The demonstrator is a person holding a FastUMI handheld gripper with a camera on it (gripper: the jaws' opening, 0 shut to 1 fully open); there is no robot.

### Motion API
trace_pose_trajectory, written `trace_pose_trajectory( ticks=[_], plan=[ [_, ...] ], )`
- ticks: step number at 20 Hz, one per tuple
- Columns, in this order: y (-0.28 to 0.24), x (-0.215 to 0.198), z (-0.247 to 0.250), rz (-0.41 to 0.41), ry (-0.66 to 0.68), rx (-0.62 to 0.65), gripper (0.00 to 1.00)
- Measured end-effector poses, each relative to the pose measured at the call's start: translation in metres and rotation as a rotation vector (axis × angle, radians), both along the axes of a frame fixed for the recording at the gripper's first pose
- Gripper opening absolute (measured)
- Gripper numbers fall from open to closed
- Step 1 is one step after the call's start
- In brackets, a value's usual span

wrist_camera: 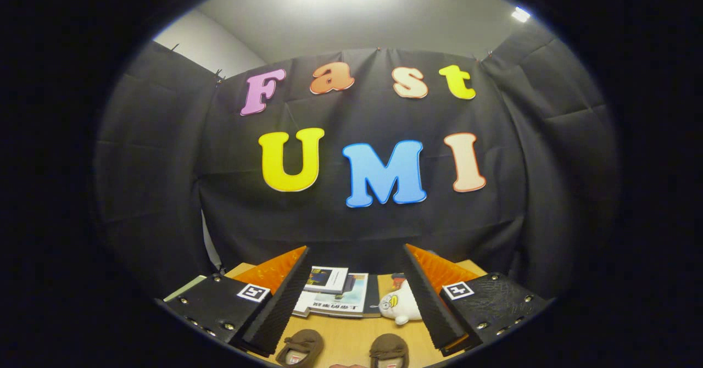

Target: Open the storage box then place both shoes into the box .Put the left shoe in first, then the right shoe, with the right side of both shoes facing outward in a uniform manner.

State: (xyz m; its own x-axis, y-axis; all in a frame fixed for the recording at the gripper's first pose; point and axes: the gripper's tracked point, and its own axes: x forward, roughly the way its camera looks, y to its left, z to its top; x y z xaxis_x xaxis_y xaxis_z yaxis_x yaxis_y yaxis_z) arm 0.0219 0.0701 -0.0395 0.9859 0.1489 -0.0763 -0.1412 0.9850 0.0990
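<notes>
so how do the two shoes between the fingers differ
The left shoe lies nearer the left finger and shows more of its body; the right shoe sits nearer the right finger and looks more cut off. Both are brown, lie on the wooden table, openings toward the camera, untouched between the open fingers of the gripper.

unreadable print on book cover (336, 300)

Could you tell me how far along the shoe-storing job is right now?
Nothing looks done yet. Both brown shoes, one and the other, sit on the wooden table between the fingers of the tongs, which are open and holding nothing. Opening the storage box and placing the left shoe, then the right, remain.
</notes>
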Motion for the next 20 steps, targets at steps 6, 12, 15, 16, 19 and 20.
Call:
trace_pose_trajectory(
  ticks=[6,12,15,16,19,20],
  plan=[
    [0.057,0.008,-0.071,0.215,0.191,0.113,0.99],
    [0.138,-0.008,-0.135,0.510,0.445,0.317,0.98],
    [0.166,-0.018,-0.155,0.627,0.539,0.368,0.99],
    [0.175,-0.022,-0.165,0.661,0.574,0.386,0.98],
    [0.197,-0.028,-0.198,0.740,0.678,0.422,0.99],
    [0.204,-0.032,-0.202,0.768,0.705,0.434,0.99]
  ],
)
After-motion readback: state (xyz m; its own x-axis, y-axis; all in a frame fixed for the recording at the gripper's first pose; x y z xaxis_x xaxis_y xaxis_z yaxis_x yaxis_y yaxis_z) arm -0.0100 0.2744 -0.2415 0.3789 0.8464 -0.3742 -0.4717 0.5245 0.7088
